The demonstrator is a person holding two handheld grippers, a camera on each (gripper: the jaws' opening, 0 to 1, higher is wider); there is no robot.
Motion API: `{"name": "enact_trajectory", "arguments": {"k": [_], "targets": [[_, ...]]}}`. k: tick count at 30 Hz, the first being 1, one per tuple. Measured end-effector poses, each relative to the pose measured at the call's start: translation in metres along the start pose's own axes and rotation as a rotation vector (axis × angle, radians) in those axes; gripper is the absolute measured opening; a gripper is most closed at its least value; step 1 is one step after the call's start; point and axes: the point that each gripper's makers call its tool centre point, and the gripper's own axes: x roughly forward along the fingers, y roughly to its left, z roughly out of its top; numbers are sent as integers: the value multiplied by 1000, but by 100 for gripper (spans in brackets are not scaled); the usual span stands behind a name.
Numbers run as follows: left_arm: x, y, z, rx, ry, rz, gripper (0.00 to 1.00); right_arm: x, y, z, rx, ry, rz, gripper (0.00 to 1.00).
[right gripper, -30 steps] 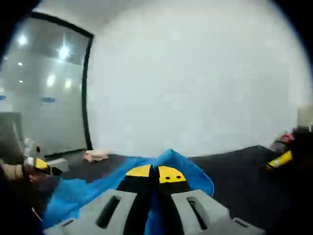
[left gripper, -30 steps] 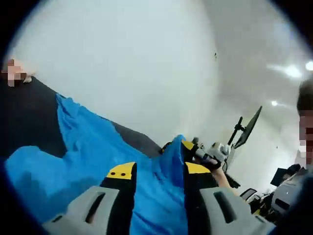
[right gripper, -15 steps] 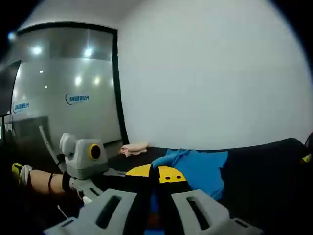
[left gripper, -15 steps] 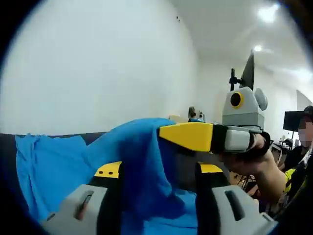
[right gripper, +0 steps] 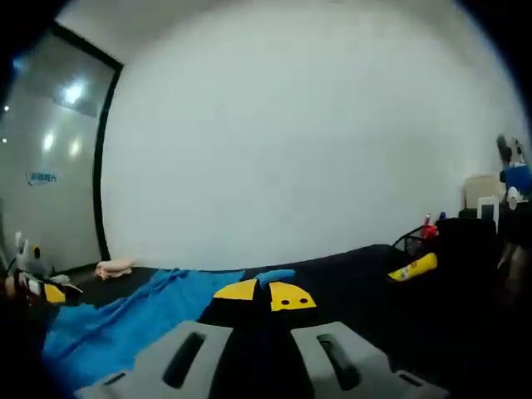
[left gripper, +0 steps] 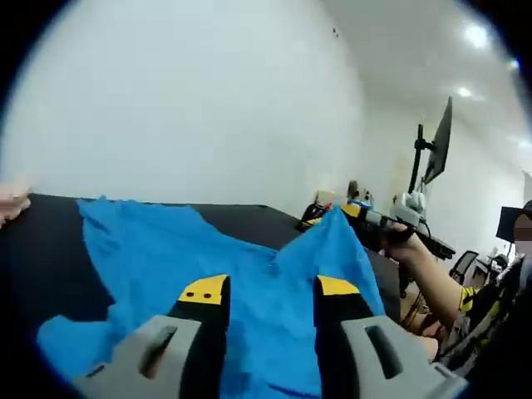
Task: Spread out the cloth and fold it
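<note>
One blue cloth (left gripper: 174, 258) lies across the black tabletop (left gripper: 41, 249), filling the lower middle of the left gripper view. The left tongs (left gripper: 268, 291) stand apart with cloth between the jaws. The right tongs (right gripper: 263, 293), lower centre of the right gripper view, are clamped on a cloth corner.

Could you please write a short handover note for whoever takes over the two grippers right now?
Right gripper: jaws shut on a corner of the blue fabric cloth, lifted above the black table.
Left gripper: jaws apart, the cloth lying between them; whether it grips cannot be told.
The cloth stretches across the table from one gripper to the other, still creased.
Done: cloth partly opened out.
Left: flatten it on the table, then fold it.
</note>
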Motion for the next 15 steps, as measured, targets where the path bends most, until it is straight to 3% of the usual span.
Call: {"name": "enact_trajectory", "arguments": {"k": [2,4,6,7,8,11,13,15], "targets": [[-22,20,6,-34,-29,43,38,-10,-14,9,196,-31,38,1],[-33,31,10,-46,-44,66,36,-20,-34,29,354,-59,26,1],[-34,34,11,-47,-41,67,35,-32,-43,54,289,-69,42,1],[-33,34,12,-45,-41,70,35,-38,-53,65,173,-57,-8,1],[-31,33,12,-39,-43,68,35,-41,-55,73,116,-67,-22,1],[-27,25,14,-37,-51,43,35,-62,-79,114,88,-205,-99,0],[-25,21,15,-28,-53,34,35,-78,-111,127,9,-228,-229,0],[-27,19,15,-27,-56,28,35,-94,-135,142,-40,-264,-274,0]]}}
